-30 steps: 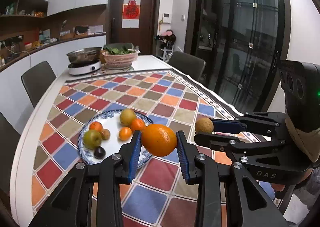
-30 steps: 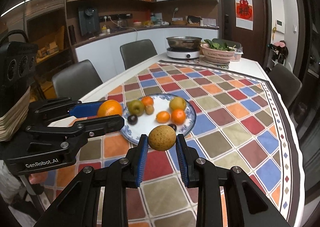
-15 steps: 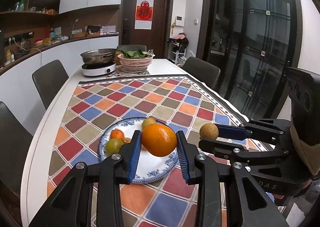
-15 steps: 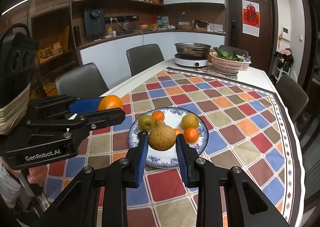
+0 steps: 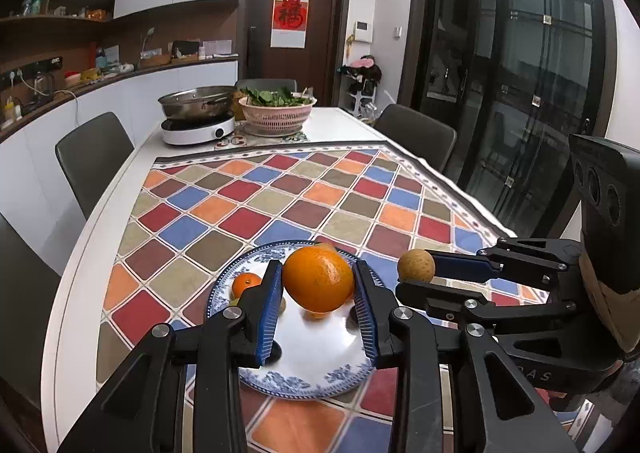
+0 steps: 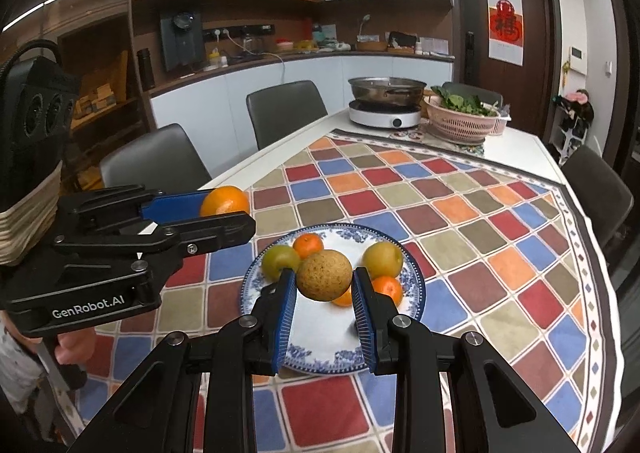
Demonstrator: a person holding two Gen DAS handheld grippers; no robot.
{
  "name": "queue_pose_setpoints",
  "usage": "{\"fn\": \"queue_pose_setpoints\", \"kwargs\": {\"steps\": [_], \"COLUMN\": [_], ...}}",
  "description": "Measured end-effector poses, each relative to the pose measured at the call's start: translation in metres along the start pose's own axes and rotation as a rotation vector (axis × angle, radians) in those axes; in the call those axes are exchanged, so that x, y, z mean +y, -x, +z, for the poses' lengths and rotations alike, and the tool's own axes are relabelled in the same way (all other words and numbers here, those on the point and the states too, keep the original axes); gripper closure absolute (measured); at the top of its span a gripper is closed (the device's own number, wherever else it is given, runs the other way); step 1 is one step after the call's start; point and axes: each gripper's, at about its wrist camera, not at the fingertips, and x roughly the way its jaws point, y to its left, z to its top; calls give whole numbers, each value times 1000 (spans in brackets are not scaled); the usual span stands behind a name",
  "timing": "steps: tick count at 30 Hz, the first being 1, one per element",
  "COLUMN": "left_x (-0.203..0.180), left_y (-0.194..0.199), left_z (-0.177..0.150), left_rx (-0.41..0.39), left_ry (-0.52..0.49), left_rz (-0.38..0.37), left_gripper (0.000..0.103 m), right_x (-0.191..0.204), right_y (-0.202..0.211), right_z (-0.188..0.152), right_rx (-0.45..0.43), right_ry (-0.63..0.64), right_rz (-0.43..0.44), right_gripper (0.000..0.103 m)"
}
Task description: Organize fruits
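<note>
the left hand-held gripper (image 5: pixel 318 295) is clamped on a big orange (image 5: pixel 318 278), held in the air above the blue-patterned plate (image 6: pixel 416 285). just to its right, the right hand-held gripper (image 6: pixel 324 291) grips a speckled brown fruit (image 6: pixel 324 275), also over the plate. on the plate lie 2 green-yellow fruits and some small oranges, atop the checked cloth (image 6: pixel 460 213) on the table (image 5: pixel 72 265).

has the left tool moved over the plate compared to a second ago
Yes. The left tool with its orange was at the plate's right edge; now it sits over the plate's middle.
</note>
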Motion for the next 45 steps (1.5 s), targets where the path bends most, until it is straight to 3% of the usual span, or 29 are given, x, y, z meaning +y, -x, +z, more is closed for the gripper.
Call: {"fn": "queue_pose_setpoints", "kwargs": {"steps": [17,25,29,32,45], "left_x": [32,34,35,37,27], "left_y": [-116,-141,-139,-133,-62], "left_z": [0,-2,-2,-1,-4], "left_rx": [231,285,280,275,151], "left_ry": [-14,-14,-5,1,38], "left_rz": [-12,-15,-15,8,134], "left_gripper": [68,68,54,54,53], "right_x": [-39,-47,-47,-49,-41], "right_y": [-90,-106,-109,-108,-70], "right_z": [-5,-4,-6,-6,-3], "right_rx": [159,185,188,182,108], "right_ry": [-63,-73,-80,-90,-111], "right_rz": [-6,-7,-7,-9,-50], "right_gripper": [73,73,73,63,63]}}
